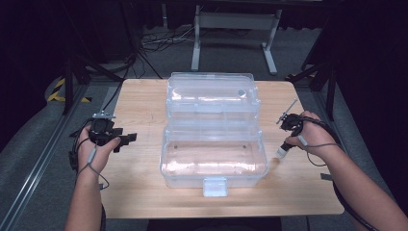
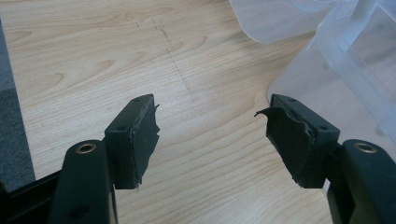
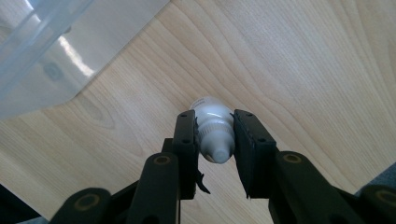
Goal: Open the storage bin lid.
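Pale wood-grain bench [image 1: 144, 101] carrying a clear plastic box [image 1: 214, 159] at its centre, with the hinged lid [image 1: 211, 96] lying open and tipped back toward the far edge. A white latch tab [image 1: 215, 186] is sitting at the middle of the box's near wall.

Left side: the person's left hand [image 1: 94, 151] is holding the left gripper [image 2: 212, 135] over bare bench, well apart from the box's left wall. In the left gripper view its jaws are standing wide apart with nothing between them; the black pads [image 2: 142, 140] are looking torn at their edges, and a corner of the clear box is showing at upper right.

Right side: the right hand [image 1: 312, 137] is holding the right gripper [image 3: 215, 140] just beside the box's right wall. In the right gripper view its jaws are closing on a small white bottle [image 3: 214, 130], one pad pressing each side, the nozzle end pointing back toward the camera. In the high view the bottle is appearing as a white tip below the hand, near the bench surface; whether it is touching the wood cannot be told.
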`<state>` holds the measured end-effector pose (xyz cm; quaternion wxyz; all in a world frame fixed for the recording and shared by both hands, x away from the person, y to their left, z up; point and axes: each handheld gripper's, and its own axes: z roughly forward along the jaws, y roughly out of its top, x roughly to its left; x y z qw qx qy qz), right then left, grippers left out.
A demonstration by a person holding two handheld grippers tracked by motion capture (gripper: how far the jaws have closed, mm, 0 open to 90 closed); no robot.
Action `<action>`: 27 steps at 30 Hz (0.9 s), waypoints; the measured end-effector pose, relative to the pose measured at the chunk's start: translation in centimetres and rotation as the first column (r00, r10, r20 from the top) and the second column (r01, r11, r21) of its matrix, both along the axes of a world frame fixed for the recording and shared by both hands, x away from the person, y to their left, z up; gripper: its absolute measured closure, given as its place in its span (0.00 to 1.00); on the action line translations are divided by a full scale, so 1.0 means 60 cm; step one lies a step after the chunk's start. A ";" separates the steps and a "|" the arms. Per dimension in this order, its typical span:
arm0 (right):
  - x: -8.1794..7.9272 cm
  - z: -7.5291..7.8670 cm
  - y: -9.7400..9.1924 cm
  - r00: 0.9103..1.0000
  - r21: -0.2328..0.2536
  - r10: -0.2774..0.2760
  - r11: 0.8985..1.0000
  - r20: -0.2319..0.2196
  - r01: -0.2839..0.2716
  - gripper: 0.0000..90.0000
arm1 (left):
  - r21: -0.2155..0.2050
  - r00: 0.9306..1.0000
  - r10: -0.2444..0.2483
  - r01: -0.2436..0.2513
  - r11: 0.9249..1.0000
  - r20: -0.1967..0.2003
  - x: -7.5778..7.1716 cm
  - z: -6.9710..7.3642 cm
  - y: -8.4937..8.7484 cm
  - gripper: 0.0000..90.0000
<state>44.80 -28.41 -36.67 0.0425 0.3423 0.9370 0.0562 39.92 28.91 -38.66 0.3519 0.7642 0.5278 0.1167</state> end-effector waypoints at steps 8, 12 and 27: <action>-0.004 0.027 0.002 1.000 -0.007 0.014 1.000 0.009 -0.014 0.79 | -0.001 1.000 -0.001 0.001 1.000 0.000 0.000 0.000 0.001 0.38; -0.005 0.037 0.003 1.000 -0.012 0.022 1.000 0.019 -0.022 0.79 | -0.001 1.000 0.001 -0.001 1.000 -0.002 0.000 0.000 0.002 0.38; -0.016 0.086 0.011 0.997 -0.019 0.059 0.998 0.044 -0.058 0.79 | -0.009 1.000 0.004 -0.004 1.000 -0.011 0.001 -0.003 0.003 0.38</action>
